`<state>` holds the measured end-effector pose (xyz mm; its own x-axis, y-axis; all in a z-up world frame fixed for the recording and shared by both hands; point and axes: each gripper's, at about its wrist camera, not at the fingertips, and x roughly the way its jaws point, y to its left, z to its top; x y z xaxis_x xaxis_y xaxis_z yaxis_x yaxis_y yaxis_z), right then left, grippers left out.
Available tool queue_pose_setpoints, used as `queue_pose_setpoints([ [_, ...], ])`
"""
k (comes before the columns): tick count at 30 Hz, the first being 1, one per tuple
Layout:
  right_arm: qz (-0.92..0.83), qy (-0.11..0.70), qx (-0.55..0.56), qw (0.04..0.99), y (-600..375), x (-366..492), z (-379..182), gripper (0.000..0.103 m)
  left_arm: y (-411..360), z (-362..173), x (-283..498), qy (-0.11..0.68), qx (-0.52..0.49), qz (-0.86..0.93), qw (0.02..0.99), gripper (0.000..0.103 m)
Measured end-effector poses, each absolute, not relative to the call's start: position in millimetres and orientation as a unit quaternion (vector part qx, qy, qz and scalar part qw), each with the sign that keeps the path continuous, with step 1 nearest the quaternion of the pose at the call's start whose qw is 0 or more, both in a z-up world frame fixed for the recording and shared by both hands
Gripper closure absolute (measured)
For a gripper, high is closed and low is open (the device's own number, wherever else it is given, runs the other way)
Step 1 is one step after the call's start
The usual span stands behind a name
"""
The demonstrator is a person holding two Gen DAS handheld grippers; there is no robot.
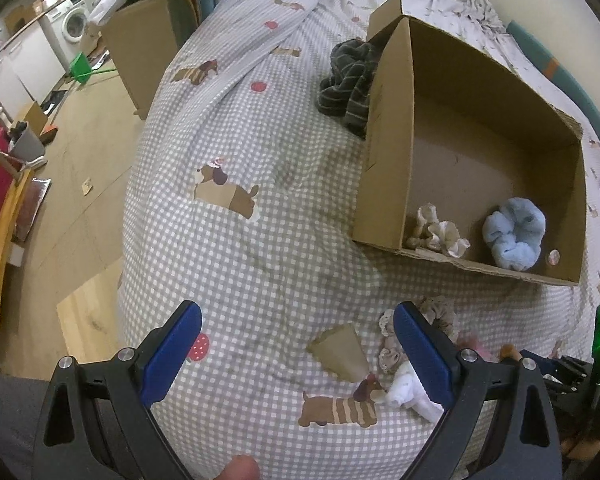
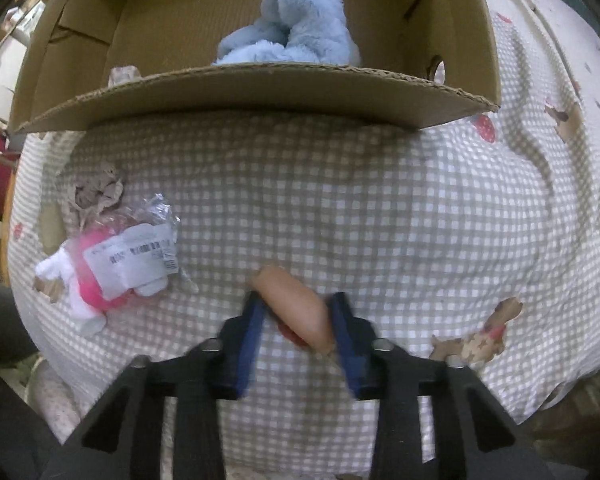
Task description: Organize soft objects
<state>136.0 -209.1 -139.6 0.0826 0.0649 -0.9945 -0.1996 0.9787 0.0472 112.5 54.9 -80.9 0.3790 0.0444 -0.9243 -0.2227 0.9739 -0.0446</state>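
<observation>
An open cardboard box [image 1: 392, 128] lies on the checked bedspread [image 1: 260, 248]. Inside it are a fluffy blue scrunchie [image 1: 514, 238] and a beige scrunchie [image 1: 436, 232]. The blue scrunchie also shows in the right wrist view [image 2: 296, 28]. My left gripper [image 1: 296, 344] is open and empty above the bed. Beside its right finger lie a beige lace scrunchie [image 1: 392, 344] and a white plush piece [image 1: 410, 394]. My right gripper [image 2: 296, 308] is shut on a soft orange-peach object [image 2: 296, 308] just in front of the box flap [image 2: 260, 92]. A pink and white plush toy in plastic wrap [image 2: 116, 264] lies to the left.
A dark striped cloth [image 1: 348, 80] lies heaped behind the box's left wall. A second cardboard box [image 1: 140, 48] stands at the bed's far left edge. The wooden floor [image 1: 76, 184] drops away to the left, with a washing machine [image 1: 70, 24] beyond. A grey lace scrunchie [image 2: 96, 188] lies near the pink toy.
</observation>
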Motion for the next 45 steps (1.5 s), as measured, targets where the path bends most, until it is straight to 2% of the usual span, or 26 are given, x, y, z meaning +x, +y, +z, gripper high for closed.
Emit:
queue_pose_setpoints([
  [1, 0.09, 0.669, -0.053, 0.736, -207, 136, -140, 0.086, 55, -81, 112, 0.552, -0.081, 0.081, 0.826, 0.007],
  [3, 0.085, 0.664, -0.046, 0.742, -206, 136, -136, 0.094, 56, -81, 112, 0.552, -0.082, 0.081, 0.826, 0.007],
  [13, 0.137, 0.599, 0.079, 0.785, -216, 126, -89, 0.094, 62, -90, 112, 0.561, -0.114, 0.075, 0.817, 0.008],
  [15, 0.144, 0.596, 0.074, 0.786, -209, 122, -86, 0.094, 62, -97, 113, 0.57, -0.127, 0.067, 0.809, 0.014],
  [17, 0.15, 0.596, 0.072, 0.786, -206, 121, -87, 0.094, 61, -106, 115, 0.581, -0.146, 0.052, 0.799, 0.036],
  [21, 0.15, 0.596, 0.07, 0.786, -195, 129, -88, 0.094, 54, -134, 123, 0.622, -0.182, 0.027, 0.761, 0.052],
  [23, 0.148, 0.596, 0.071, 0.786, -197, 129, -90, 0.094, 50, -144, 125, 0.634, -0.19, 0.025, 0.749, 0.064],
  [27, 0.147, 0.596, 0.072, 0.786, -210, 132, -87, 0.094, 43, -146, 127, 0.634, -0.174, 0.033, 0.753, 0.066],
  [28, 0.148, 0.596, 0.073, 0.786, -210, 131, -87, 0.094, 42, -147, 127, 0.636, -0.171, 0.034, 0.752, 0.071],
  [29, 0.148, 0.595, 0.074, 0.787, -212, 130, -85, 0.094, 41, -148, 127, 0.637, -0.163, 0.039, 0.752, 0.081],
  [32, 0.148, 0.593, 0.078, 0.788, -214, 131, -83, 0.094, 35, -149, 129, 0.635, -0.155, 0.037, 0.755, 0.091],
  [39, 0.153, 0.592, 0.078, 0.788, -212, 131, -82, 0.094, 37, -134, 124, 0.613, -0.14, 0.035, 0.777, 0.095],
  [45, 0.163, 0.584, 0.086, 0.791, -212, 128, -76, 0.094, 35, -91, 113, 0.56, -0.114, 0.026, 0.82, 0.095],
])
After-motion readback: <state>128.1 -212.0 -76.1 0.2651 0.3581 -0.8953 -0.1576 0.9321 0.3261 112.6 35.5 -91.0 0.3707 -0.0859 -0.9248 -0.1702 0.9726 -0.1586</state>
